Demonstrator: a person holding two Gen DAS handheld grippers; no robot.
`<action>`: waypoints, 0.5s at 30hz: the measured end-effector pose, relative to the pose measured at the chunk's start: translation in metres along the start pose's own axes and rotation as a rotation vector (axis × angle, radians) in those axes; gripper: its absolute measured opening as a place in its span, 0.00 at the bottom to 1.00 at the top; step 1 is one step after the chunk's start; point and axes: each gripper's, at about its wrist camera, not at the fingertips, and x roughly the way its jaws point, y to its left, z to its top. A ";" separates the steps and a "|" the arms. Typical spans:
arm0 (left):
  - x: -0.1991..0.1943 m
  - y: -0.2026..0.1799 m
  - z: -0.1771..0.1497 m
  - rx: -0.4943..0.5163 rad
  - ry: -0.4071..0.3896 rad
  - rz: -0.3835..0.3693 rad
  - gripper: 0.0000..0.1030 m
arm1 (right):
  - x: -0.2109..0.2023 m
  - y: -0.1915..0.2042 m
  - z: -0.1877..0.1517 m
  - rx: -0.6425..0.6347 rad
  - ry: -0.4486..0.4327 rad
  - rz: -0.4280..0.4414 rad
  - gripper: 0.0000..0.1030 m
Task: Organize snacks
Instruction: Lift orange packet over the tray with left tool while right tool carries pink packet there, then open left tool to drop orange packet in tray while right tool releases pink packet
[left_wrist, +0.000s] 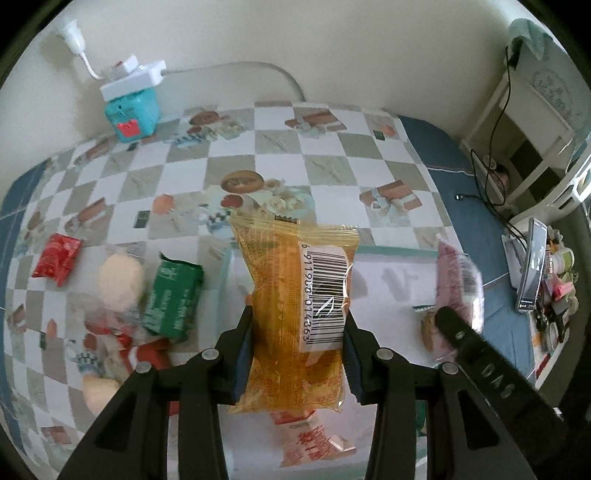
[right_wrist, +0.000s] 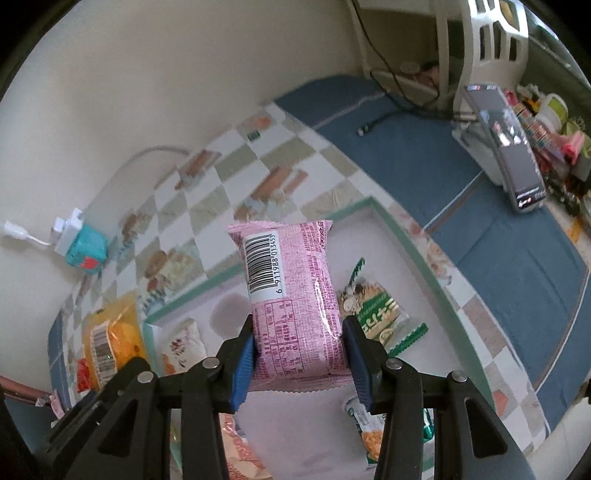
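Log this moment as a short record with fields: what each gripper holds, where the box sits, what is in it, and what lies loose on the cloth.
left gripper: shut on orange packet
right gripper: shut on pink packet
box: white inside, green rim, under both packets
in box: green-and-white packet
loose on cloth: red packet, green packet

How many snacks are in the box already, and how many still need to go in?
Done: a few packets already lie in the white tray, like the green-and-white one. In hand: the left gripper clamps a yellow packet, the right gripper a pink packet, both above the tray. Left: the red packet, the green packet and a few blurry others wait on the checkered cloth.
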 end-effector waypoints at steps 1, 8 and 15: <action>0.003 -0.002 0.000 0.001 0.005 -0.004 0.43 | 0.003 0.001 -0.001 -0.003 0.011 -0.001 0.47; 0.020 -0.007 0.001 -0.009 0.025 -0.039 0.43 | 0.012 0.003 -0.006 -0.024 0.038 -0.034 0.49; 0.025 0.000 0.002 -0.045 0.047 -0.049 0.53 | 0.020 0.008 -0.012 -0.053 0.071 -0.073 0.49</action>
